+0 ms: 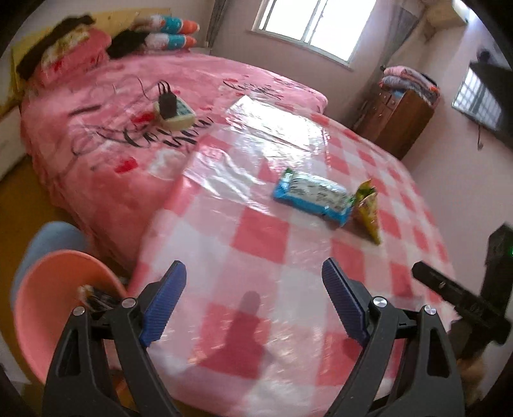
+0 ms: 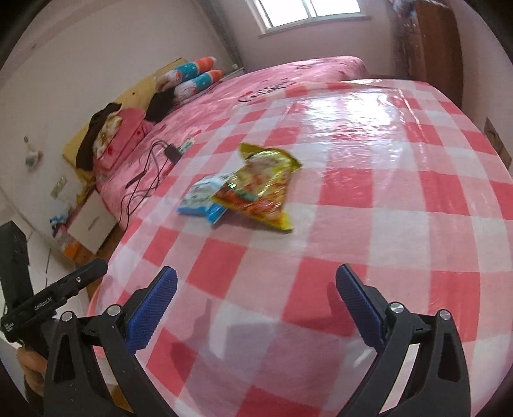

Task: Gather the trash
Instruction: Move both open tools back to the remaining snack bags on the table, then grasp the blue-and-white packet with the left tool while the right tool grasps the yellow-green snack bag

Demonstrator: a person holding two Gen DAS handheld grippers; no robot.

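Two snack wrappers lie side by side on the pink-and-white checked table [image 1: 256, 243]: a blue-and-white wrapper [image 1: 311, 197] and a yellow packet [image 1: 367, 211]. In the right wrist view the yellow packet [image 2: 263, 186] partly overlaps the blue wrapper [image 2: 202, 199]. My left gripper [image 1: 253, 300] hovers open over the table's near edge, well short of both wrappers, nothing between its blue pads. My right gripper [image 2: 256, 304] is open too, over the table [image 2: 352, 224], empty, with the wrappers ahead. A pink bin [image 1: 54, 295] holding some rubbish sits low left beside the table.
A pink bed [image 1: 134, 106] lies behind the table with a charger and cables [image 1: 170, 106] on it and pillows [image 1: 166, 30] at its head. A wooden cabinet [image 1: 400, 115] with folded blankets stands by the window. A blue stool [image 1: 51, 237] is behind the bin.
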